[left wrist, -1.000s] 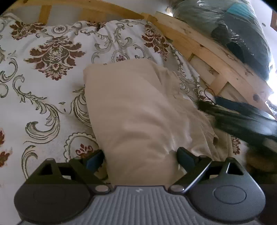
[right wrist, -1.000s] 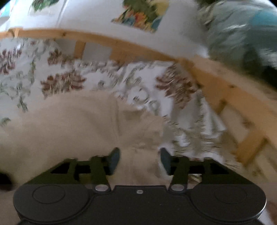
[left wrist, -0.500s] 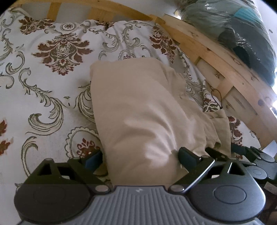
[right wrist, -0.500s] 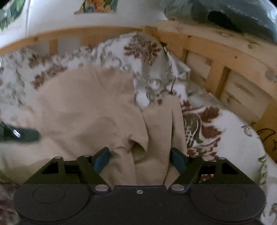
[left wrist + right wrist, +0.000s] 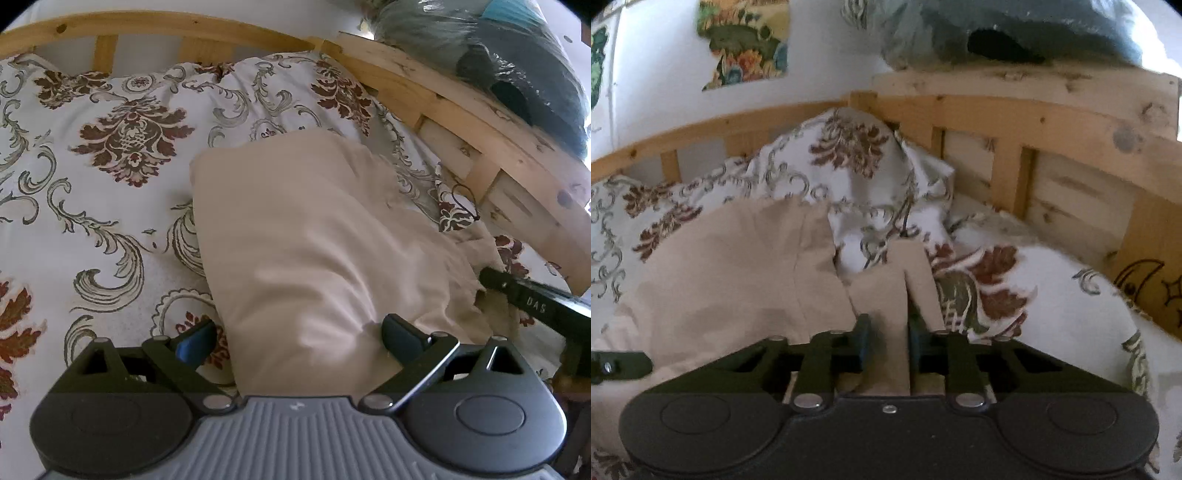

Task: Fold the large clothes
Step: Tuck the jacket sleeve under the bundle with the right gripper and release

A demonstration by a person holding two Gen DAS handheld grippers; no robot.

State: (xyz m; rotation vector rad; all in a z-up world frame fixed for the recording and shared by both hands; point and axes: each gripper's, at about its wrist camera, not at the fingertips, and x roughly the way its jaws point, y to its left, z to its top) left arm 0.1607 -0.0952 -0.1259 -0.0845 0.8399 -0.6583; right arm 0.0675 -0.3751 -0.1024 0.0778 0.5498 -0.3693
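**Beige garment on the patterned bed, one edge pinched**

From the left wrist view, the left gripper [image 5: 299,338] sits low over the near end of a beige garment [image 5: 314,240], its two fingers spread wide apart, one on either side of the cloth and closing on nothing. The garment lies as a folded, fairly flat slab on a white bedsheet [image 5: 92,229] printed with maroon medallions and grey-green scrolls, running away from the gripper toward the far rail. Its left edge is straight; its right side is rumpled, with looser layers spilling out. At the right edge of this view the right gripper [image 5: 532,299] reaches in as a dark bar touching that rumpled side. A pale wooden bed frame [image 5: 461,107] curves round behind, and a dark bundle wrapped in plastic [image 5: 517,55] rests on top of it.

From the right wrist view, the right gripper [image 5: 886,338] has its fingers drawn in close on a narrow flap of the beige garment [image 5: 720,280], cloth standing up between them. The bulk of the garment lies to the left, the bedsheet [image 5: 849,147] bunched up behind it against the wooden bed frame [image 5: 1034,114]. Colourful stickers [image 5: 742,40] are stuck on the white wall above
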